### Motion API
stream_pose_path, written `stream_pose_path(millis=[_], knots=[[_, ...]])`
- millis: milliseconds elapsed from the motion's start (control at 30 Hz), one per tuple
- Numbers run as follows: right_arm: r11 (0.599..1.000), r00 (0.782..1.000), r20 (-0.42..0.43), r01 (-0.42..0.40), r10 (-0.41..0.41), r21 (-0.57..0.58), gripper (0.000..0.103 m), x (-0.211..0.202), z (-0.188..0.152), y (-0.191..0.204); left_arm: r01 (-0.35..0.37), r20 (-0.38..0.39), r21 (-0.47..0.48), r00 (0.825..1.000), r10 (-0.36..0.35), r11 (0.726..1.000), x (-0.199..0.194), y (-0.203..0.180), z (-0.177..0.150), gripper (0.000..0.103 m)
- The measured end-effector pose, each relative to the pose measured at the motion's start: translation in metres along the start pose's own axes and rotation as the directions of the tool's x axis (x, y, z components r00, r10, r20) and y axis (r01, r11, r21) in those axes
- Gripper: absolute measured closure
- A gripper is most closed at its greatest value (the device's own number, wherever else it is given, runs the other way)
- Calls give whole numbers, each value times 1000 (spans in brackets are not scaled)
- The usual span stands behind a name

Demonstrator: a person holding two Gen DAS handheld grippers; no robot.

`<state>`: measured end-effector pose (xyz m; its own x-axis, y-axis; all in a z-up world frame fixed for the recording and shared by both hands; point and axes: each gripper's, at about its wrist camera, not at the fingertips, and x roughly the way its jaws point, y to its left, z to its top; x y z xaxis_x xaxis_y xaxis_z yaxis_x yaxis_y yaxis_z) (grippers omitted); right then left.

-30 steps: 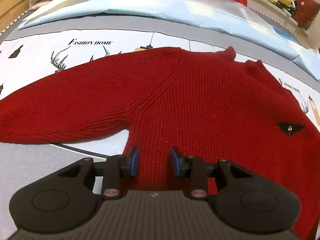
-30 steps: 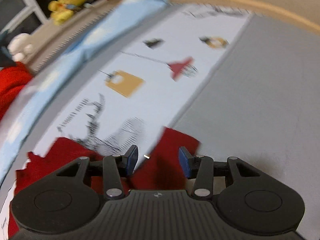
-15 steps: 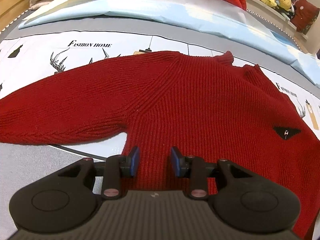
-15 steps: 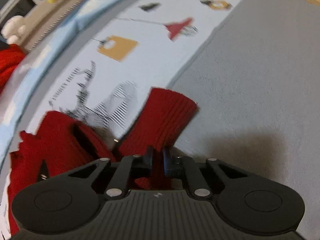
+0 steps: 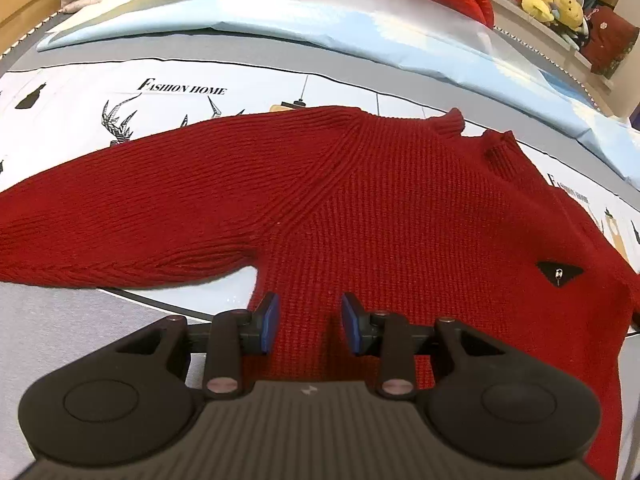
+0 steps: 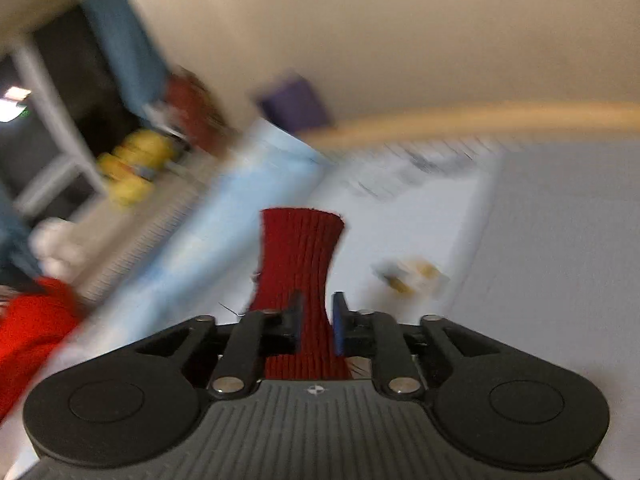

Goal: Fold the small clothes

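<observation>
- Left tool [image 5: 307, 322] hangs over the sweater [image 5: 400, 216], jaws apart, nothing between them; the knit lies right under and ahead of it, near the underarm.
- Right tool [image 6: 316, 322] is clamped on the cuff [image 6: 302, 248], the ribbed end sticking up just ahead of the pads, lifted off the bed [image 6: 560, 240].
- Right view is smeared with blur, so how much knit sits in the pinch is hard to tell.
- Risk: the grip looks narrow; a fast swing could pull the cuff free and drop the sleeve crooked.
- Risk: with the left tool pinning nothing, dragging the sleeve across may tug the whole body and bunch it.
- Sweater itself: deep red, chunky rib knit, spread flat, collar [image 5: 472, 128] on the far side, other sleeve [image 5: 100, 224] stretched out to the left tool's left, small black patch [image 5: 559, 271] off to its right.
- Thick knit, so expect a bulky fold.
</observation>
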<state>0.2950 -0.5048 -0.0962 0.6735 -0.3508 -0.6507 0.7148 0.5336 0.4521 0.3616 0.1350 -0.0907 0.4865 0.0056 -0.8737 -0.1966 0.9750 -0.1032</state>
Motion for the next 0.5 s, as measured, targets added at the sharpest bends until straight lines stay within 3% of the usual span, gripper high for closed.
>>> stream_pose_path(millis=[100, 167, 300, 500], knots=[[997, 982, -188, 27, -13, 73, 73, 25, -22, -14, 2, -2, 9, 1000, -2, 1000, 0, -4, -2, 65], [995, 967, -255, 9, 18, 103, 67, 37, -34, -14, 3, -9, 15, 1000, -3, 1000, 2, -8, -4, 65], [994, 968, -249, 1, 26, 106, 54, 54, -41, -9, 6, -21, 22, 1000, -5, 1000, 6, -14, -5, 65], [998, 975, -211, -66, 63, -5, 54, 85, -37, 13, 12, -23, 36, 1000, -11, 999, 8, -20, -7, 65]])
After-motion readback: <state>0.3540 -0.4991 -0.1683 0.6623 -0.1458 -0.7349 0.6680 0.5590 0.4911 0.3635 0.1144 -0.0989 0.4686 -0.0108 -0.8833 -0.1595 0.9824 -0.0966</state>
